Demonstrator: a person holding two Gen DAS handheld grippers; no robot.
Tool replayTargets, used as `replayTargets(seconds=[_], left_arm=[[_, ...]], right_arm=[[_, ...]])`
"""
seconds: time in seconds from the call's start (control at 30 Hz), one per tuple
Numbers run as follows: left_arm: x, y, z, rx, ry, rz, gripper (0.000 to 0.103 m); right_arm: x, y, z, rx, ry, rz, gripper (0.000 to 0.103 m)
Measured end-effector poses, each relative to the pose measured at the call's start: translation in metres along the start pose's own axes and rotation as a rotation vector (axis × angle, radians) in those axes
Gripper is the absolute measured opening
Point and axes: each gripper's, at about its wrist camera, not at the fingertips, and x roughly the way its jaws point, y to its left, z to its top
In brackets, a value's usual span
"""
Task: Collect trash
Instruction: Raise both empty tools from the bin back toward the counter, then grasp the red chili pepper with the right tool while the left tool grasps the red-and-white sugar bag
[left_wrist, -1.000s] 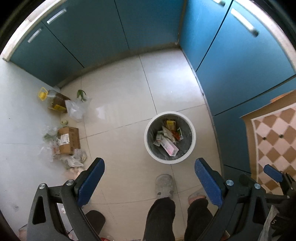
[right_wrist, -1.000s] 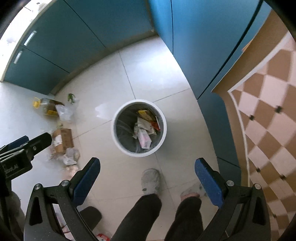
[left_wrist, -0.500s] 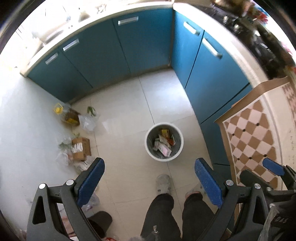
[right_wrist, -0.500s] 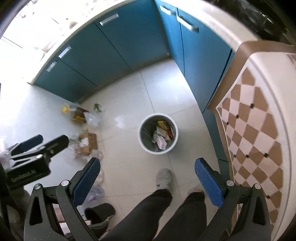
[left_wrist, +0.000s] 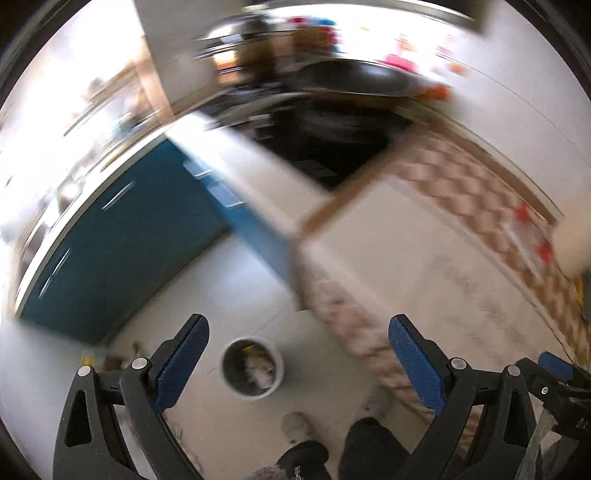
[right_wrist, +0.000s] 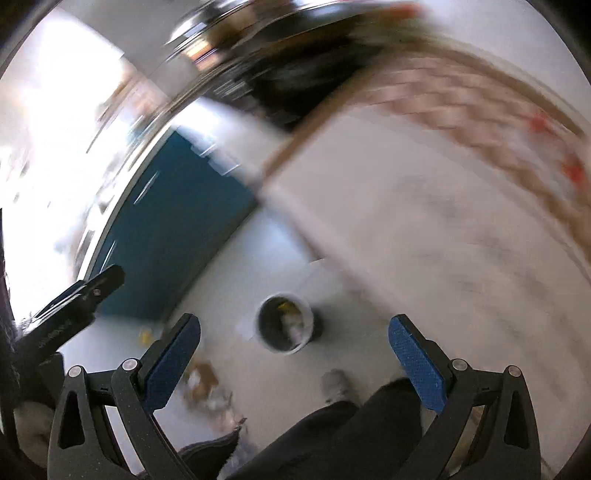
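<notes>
Pale tiled floor (left_wrist: 236, 280), trash bin (left_wrist: 252, 371), scattered litter (right_wrist: 207, 387)

No words or numbers can be read here. Both pictures are blurry. The left gripper (right_wrist: 70, 306) has some pale letters on its black side in the right wrist view, but they are too smeared to make out. The things in the trash bin (left_wrist: 252, 369) are too small and fuzzy to read.

Both wrist views look down from high up, sharing the bin (left_wrist: 252, 371) far below.
</notes>
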Motion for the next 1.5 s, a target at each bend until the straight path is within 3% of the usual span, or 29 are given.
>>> replayTargets(seconds=[0.13, 0.27, 0.43, 0.53, 0.6, 0.77, 0.8, 0.87, 1.07, 1.27, 1.37, 1.4, 1.5], left_arm=[[0.013, -0.119, 0.022, 0.181, 0.004, -0.072, 0.100], [0.031, -0.228, 0.021, 0.354, 0.013, -0.085, 0.100], [0.054, -0.317, 0.016, 0.464, 0.025, -0.083, 0.100], [0.069, -0.343, 0.014, 0.494, 0.039, -0.059, 0.100], [0.079, -0.352, 0.017, 0.491, 0.061, -0.052, 0.100], [0.100, -0.356, 0.026, 0.443, 0.115, -0.053, 0.100], [0.106, -0.352, 0.031, 0.418, 0.132, -0.056, 0.100], [0.114, -0.348, 0.036, 0.369, 0.166, -0.060, 0.100], [0.144, -0.332, 0.063, 0.232, 0.233, -0.126, 0.099], [0.177, -0.335, 0.088, 0.102, 0.325, -0.289, 0.098], [0.191, -0.346, 0.097, 0.060, 0.353, -0.335, 0.097], [0.196, -0.352, 0.100, 0.054, 0.362, -0.340, 0.095], [0.206, -0.365, 0.103, 0.060, 0.382, -0.330, 0.069]], right_arm=[[-0.052, -0.121, -0.007, 0.246, -0.070, -0.102, 0.103], [-0.095, -0.233, -0.031, 0.458, -0.119, -0.225, 0.103], [-0.126, -0.353, -0.066, 0.676, -0.115, -0.370, 0.103], [-0.127, -0.409, -0.080, 0.742, -0.109, -0.430, 0.102], [-0.121, -0.436, -0.084, 0.760, -0.096, -0.454, 0.091], [-0.095, -0.466, -0.081, 0.756, -0.069, -0.492, 0.054], [-0.095, -0.467, -0.080, 0.740, -0.084, -0.526, 0.037], [-0.088, -0.471, -0.078, 0.737, -0.091, -0.517, 0.014], [-0.068, -0.455, -0.053, 0.687, -0.105, -0.458, 0.012], [-0.046, -0.426, -0.001, 0.629, -0.128, -0.366, 0.012], [-0.036, -0.417, 0.024, 0.602, -0.126, -0.369, 0.012], [-0.032, -0.414, 0.030, 0.592, -0.122, -0.380, 0.012], [-0.021, -0.415, 0.044, 0.584, -0.103, -0.388, 0.012]])
